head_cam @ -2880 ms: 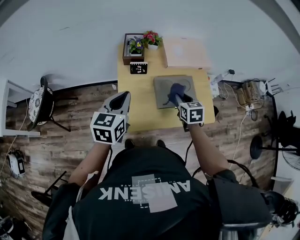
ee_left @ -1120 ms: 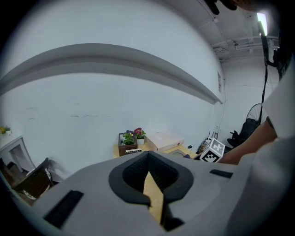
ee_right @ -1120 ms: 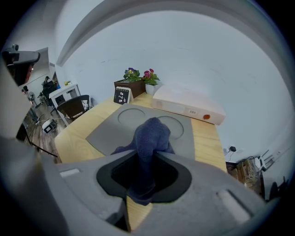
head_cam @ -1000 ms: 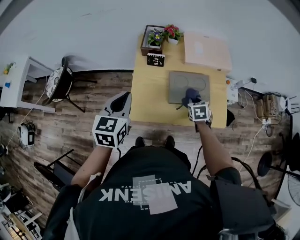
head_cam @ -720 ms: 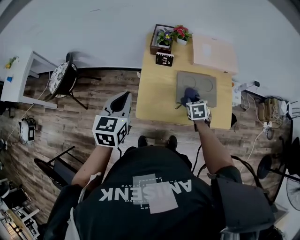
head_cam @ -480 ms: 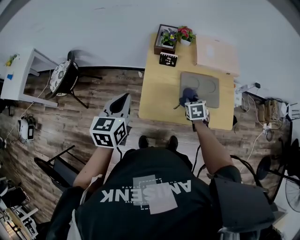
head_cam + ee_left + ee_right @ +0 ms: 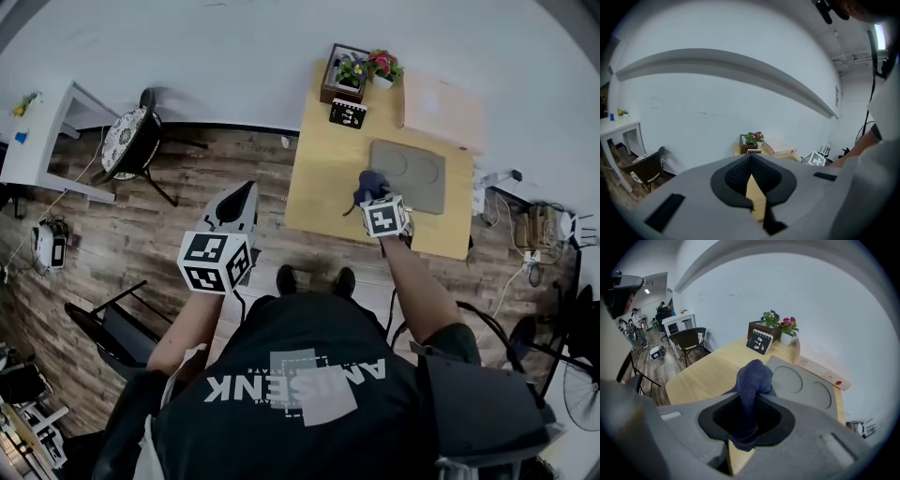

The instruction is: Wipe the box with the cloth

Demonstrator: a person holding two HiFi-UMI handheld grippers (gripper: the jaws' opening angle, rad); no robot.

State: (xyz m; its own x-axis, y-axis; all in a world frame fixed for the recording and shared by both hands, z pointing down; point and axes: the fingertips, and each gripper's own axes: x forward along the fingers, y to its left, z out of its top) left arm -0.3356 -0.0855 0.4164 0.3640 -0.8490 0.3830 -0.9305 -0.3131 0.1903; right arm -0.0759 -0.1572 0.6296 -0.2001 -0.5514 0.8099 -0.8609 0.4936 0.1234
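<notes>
Two grippers in play, reading from the left. The left gripper (image 7: 750, 160) hangs out over the wood floor (image 7: 141, 225), at 9 o'clock of the table (image 7: 323, 178), jaws together at the tips with nothing between them. Moving across, the cloth (image 7: 370, 181) is over the tabletop, just beside the near left edge of the gray box (image 7: 417, 173), and I cannot tell whether it touches that edge. The right gripper (image 7: 751, 398) has its jaws clamped on the cloth's bunched middle, so a rounded wad stands up past the tips and a short tail droops below. That cloth looks soft, limp and light, so it should mold to whatever it is pressed on, and this mid-bunch hold seems a sound one for scrubbing. I take the gray box to be the one to wipe, and it looks stiff, flat and low. It may skate on the smooth wood under a hard stroke, so pinning its 9 o'clock edge would help. In looks, the cloth is dark blue and crumpled, and the box is matte gray with two shallow round recesses on top. Flowers (image 7: 367, 67) sit at its 11 o'clock and a pink carton (image 7: 442, 108) at 1.
</notes>
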